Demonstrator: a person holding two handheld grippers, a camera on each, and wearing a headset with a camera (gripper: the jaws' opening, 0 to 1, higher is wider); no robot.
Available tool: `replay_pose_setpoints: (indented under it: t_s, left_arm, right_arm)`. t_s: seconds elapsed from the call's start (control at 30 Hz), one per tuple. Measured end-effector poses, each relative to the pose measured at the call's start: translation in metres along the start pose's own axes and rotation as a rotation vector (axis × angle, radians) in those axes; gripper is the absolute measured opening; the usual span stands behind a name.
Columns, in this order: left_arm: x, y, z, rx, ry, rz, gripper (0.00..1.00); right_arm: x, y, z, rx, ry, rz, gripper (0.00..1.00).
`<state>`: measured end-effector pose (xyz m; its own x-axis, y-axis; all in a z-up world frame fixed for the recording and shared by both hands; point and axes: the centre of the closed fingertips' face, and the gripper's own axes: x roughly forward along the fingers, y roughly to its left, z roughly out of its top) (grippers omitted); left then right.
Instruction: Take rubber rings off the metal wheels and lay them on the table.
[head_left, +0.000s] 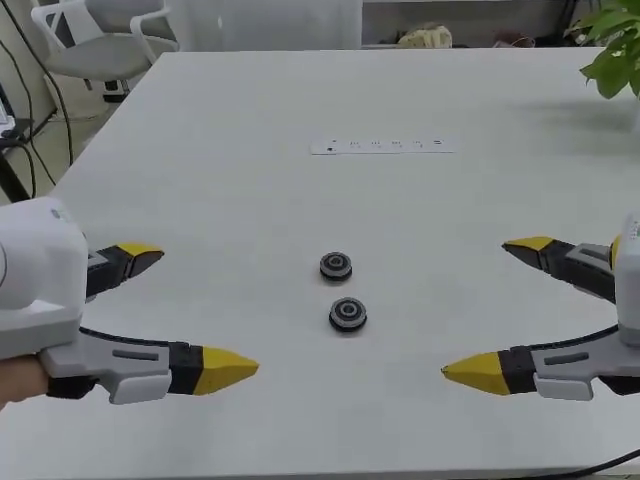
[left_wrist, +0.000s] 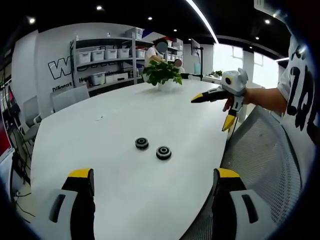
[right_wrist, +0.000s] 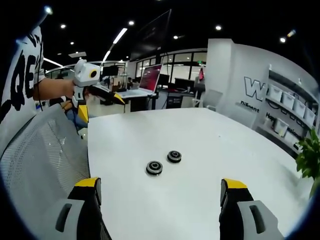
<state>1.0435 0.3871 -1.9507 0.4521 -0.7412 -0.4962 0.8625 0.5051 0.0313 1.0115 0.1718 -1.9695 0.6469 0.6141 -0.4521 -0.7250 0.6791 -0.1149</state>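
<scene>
Right now both tools are held above the near part of the table (head_left: 250, 190), one at each side, and neither touches anything. The left tool (head_left: 205, 310) has its jaws spread wide, yellow tips pointing in toward the middle. The right tool (head_left: 475, 308) mirrors it, jaws just as wide and holding nothing. Between them, well apart from both, two wheels lie flat on the white top: the far wheel (head_left: 336, 266) and the near wheel (head_left: 348, 314), just beside each other but not touching. Each shows a dark ring (head_left: 333, 315) round a pale metal hub, so the rings are on. Farther back a power strip (head_left: 383, 146) lies on the table. A plant (head_left: 615, 45) stands at its far right corner, and a chair (head_left: 100, 45) stands off the far left.
</scene>
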Motion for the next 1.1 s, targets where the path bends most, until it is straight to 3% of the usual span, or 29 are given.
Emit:
replay_pose_setpoints:
  t_s: [0.7, 1.1]
  left_arm:
    - [0.003, 0.011, 0.0, 0.01, 0.009, 0.002, 0.96]
    - [0.012, 0.02, 0.011, 0.029, -0.001, -0.011, 0.94]
  right_arm:
    - [0.007, -0.007, 0.005, -0.016, 0.004, 0.014, 0.99]
    - [0.019, -0.018, 0.015, -0.034, -0.005, 0.026, 0.99]
